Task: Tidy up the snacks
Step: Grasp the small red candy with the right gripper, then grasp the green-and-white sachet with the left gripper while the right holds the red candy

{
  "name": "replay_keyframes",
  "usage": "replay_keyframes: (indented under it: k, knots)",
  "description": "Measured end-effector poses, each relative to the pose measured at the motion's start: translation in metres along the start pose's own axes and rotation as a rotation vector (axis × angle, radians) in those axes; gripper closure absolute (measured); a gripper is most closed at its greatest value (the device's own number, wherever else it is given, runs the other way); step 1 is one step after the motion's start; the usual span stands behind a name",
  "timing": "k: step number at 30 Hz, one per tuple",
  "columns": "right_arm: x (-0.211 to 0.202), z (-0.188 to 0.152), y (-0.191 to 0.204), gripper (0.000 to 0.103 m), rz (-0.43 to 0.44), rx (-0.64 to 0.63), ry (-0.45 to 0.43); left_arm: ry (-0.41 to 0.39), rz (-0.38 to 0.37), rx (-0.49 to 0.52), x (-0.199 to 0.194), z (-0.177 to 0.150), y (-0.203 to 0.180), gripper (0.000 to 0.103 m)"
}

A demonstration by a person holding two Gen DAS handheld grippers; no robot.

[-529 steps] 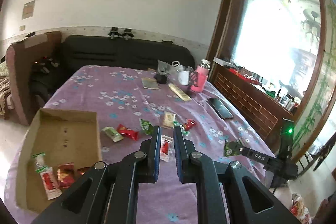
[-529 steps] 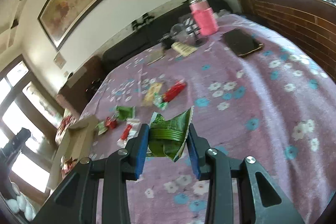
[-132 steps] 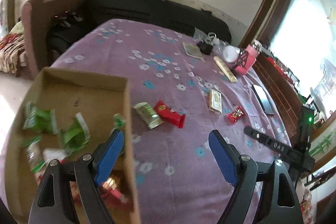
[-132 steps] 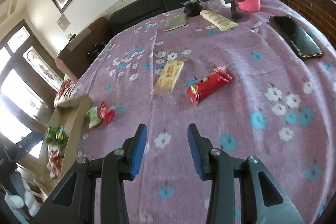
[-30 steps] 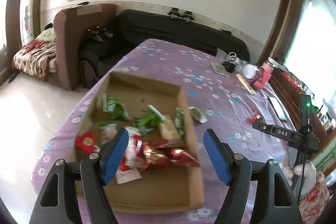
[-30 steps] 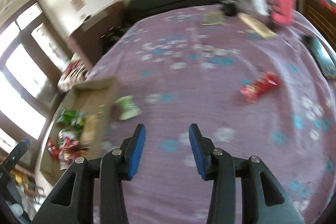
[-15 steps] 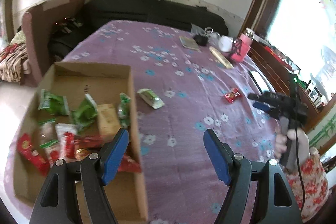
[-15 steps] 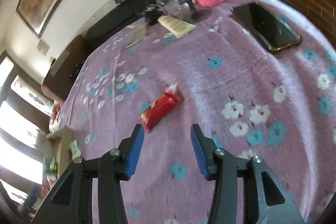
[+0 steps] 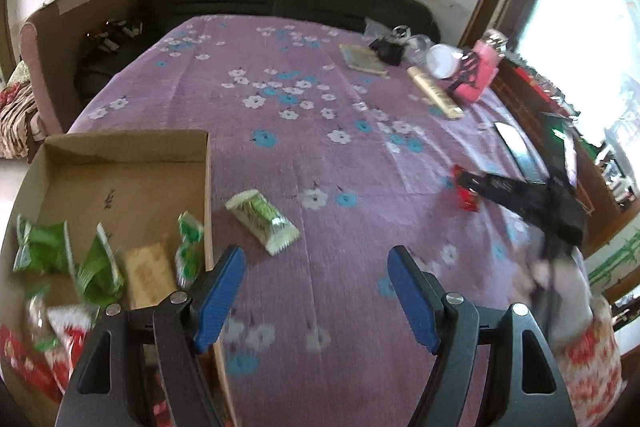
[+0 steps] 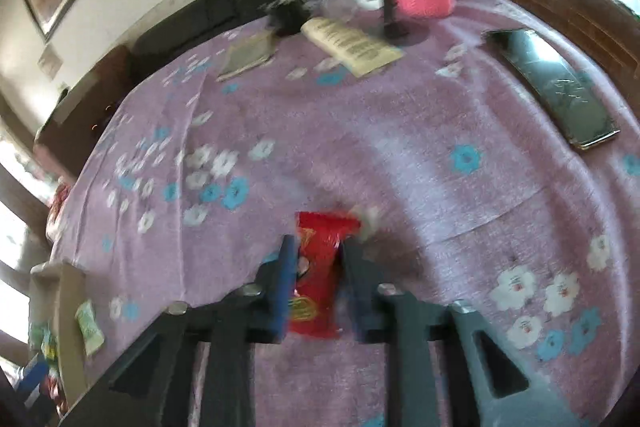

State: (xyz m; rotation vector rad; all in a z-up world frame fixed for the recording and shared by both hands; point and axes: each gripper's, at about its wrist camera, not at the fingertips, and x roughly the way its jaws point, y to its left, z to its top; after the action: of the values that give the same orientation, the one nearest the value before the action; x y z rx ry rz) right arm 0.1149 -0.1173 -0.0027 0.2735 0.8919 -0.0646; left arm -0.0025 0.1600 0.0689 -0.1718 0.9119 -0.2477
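Purple flowered bench [image 9: 320, 75]: right tongs [image 10: 316, 287] have just been closing onto the red snack [image 10: 318, 267], now pinched, ready for the box [image 9: 120, 163]; left tongs [image 9: 316, 291] gape empty near the green snack [image 9: 262, 221].

Red packet [image 10: 318, 279] flat on cloth, pinched between blue pads. Green-white packet [image 9: 262, 221] lying beside box [image 9: 120, 147]; more snacks [image 9: 96, 271] inside.
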Motion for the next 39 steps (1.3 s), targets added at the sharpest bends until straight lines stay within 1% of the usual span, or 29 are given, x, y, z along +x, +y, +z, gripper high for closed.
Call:
replay_keyframes:
  k: [2, 5, 6, 7, 8, 9, 10, 11, 12, 14, 16, 19, 21, 24, 27, 29, 30, 31, 33, 36, 39]
  knots:
    - [-0.006, -0.006, 0.002, 0.085, 0.004, -0.03, -0.014, 0.027, 0.029, 0.008, 0.017, 0.011, -0.001, 0.026]
    - [-0.016, -0.015, 0.0, 0.085, 0.075, -0.028, -0.008, 0.074, 0.094, 0.018, 0.04, 0.021, 0.001, 0.026]
    - [-0.018, -0.018, -0.002, 0.085, 0.104, -0.019, -0.006, 0.093, 0.135, 0.018, 0.05, 0.025, 0.002, 0.026]
    - [-0.019, -0.018, -0.002, 0.085, 0.122, -0.014, -0.003, 0.1, 0.154, 0.02, 0.055, 0.026, 0.003, 0.026]
    - [-0.02, -0.018, -0.003, 0.085, 0.142, -0.009, 0.0, 0.089, 0.174, 0.041, 0.058, 0.029, 0.0, 0.026]
    - [-0.021, -0.018, -0.003, 0.085, 0.154, -0.006, -0.002, 0.095, 0.186, 0.057, 0.061, 0.03, -0.002, 0.029]
    - [-0.022, -0.018, -0.002, 0.085, 0.163, -0.006, -0.005, 0.11, 0.189, 0.066, 0.067, 0.029, -0.005, 0.051]
    - [-0.022, -0.017, -0.002, 0.085, 0.169, -0.01, -0.005, 0.123, 0.185, 0.076, 0.071, 0.028, -0.007, 0.066]
    - [-0.022, -0.018, -0.002, 0.085, 0.172, -0.016, -0.005, 0.137, 0.178, 0.09, 0.075, 0.025, -0.009, 0.073]
    - [-0.021, -0.018, 0.0, 0.085, 0.177, -0.027, 0.0, 0.12, 0.194, 0.131, 0.073, 0.02, -0.017, 0.073]
    - [-0.021, -0.018, 0.0, 0.085, 0.191, -0.028, 0.005, 0.127, 0.148, 0.13, 0.069, 0.017, -0.02, 0.073]
    - [-0.023, -0.017, 0.002, 0.085, 0.212, -0.034, 0.003, 0.122, 0.121, 0.13, 0.068, 0.014, -0.023, 0.073]
    - [-0.026, -0.016, 0.003, 0.085, 0.224, -0.037, -0.003, 0.121, 0.126, 0.142, 0.069, 0.012, -0.025, 0.073]
    - [-0.029, -0.016, 0.005, 0.085, 0.233, -0.047, -0.012, 0.107, 0.094, 0.127, 0.064, 0.012, -0.028, 0.074]
    - [-0.03, -0.017, 0.008, 0.085, 0.245, -0.058, -0.009, 0.066, 0.058, 0.095, 0.045, 0.012, -0.027, 0.075]
    - [-0.031, -0.018, 0.011, 0.085, 0.248, -0.072, -0.015, 0.032, 0.034, 0.072, 0.025, 0.009, -0.024, 0.075]
    - [-0.032, -0.019, 0.013, 0.085, 0.252, -0.079, -0.019, 0.017, 0.028, 0.066, 0.017, 0.008, -0.022, 0.078]
    - [-0.034, -0.02, 0.014, 0.085, 0.256, -0.086, -0.025, 0.0, 0.022, 0.056, 0.006, 0.006, -0.019, 0.088]
    - [-0.036, -0.02, 0.017, 0.085, 0.259, -0.1, -0.038, -0.038, 0.002, 0.021, -0.019, 0.0, -0.007, 0.089]
    - [-0.042, -0.023, 0.026, 0.085, 0.245, -0.129, -0.064, -0.092, -0.004, -0.026, -0.047, -0.008, 0.011, 0.089]
    - [-0.044, -0.028, 0.033, 0.085, 0.228, -0.148, -0.08, -0.085, -0.015, -0.03, -0.047, -0.011, 0.015, 0.088]
